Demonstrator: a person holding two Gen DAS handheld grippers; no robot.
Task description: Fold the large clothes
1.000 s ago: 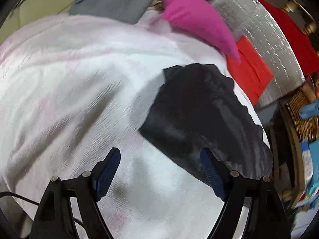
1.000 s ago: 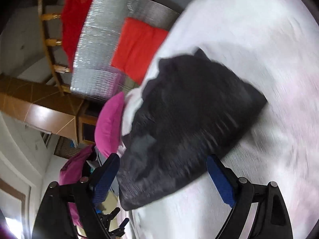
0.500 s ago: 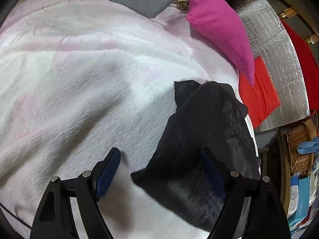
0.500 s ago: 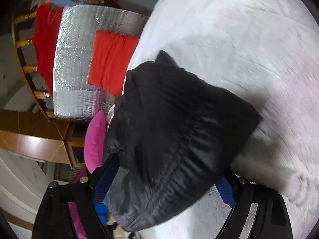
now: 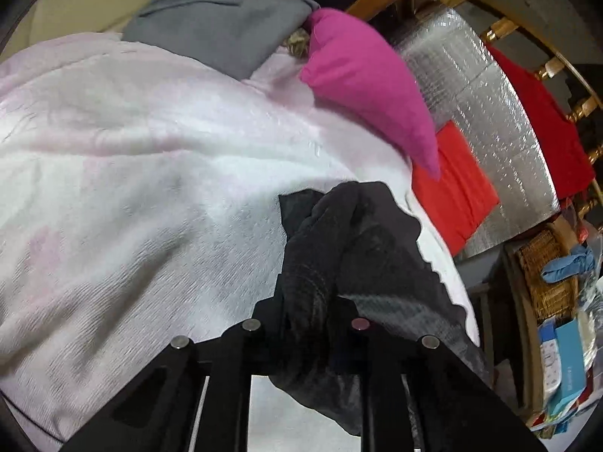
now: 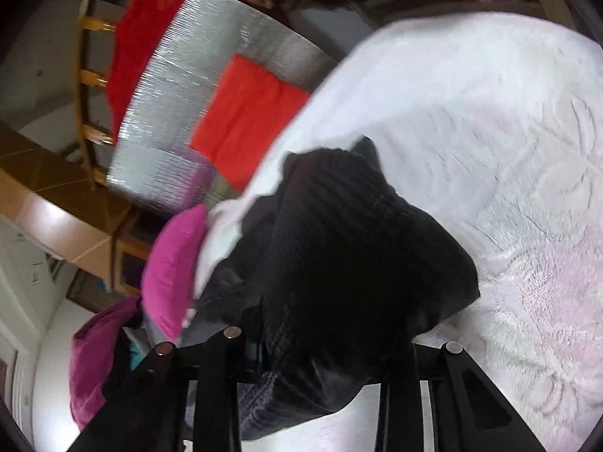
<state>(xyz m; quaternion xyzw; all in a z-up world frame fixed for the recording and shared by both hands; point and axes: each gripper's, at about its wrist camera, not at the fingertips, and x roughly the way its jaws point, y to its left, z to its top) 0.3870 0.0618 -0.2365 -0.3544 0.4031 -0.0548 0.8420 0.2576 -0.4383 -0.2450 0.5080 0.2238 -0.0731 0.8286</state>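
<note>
I clamp both grippers, left gripper (image 5: 307,324) and right gripper (image 6: 320,342), closing on the black garment's (image 5: 361,248) near edge, lifting it off the white bedspread (image 5: 150,188) to fold.

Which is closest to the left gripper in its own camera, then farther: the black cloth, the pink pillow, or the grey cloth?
1. Black knitted cloth, between the left gripper's closing fingers.
2. Bright pink pillow, upper right.
3. Folded grey cloth, top, behind the pillow.

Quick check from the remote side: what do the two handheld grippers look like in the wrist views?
Both match: the left gripper and right gripper are matte black slotted linkage arms with round silver rivets at the pivots. Dark fabric covers their finger pads. No cables, markings, hands or sleeves show.
</note>
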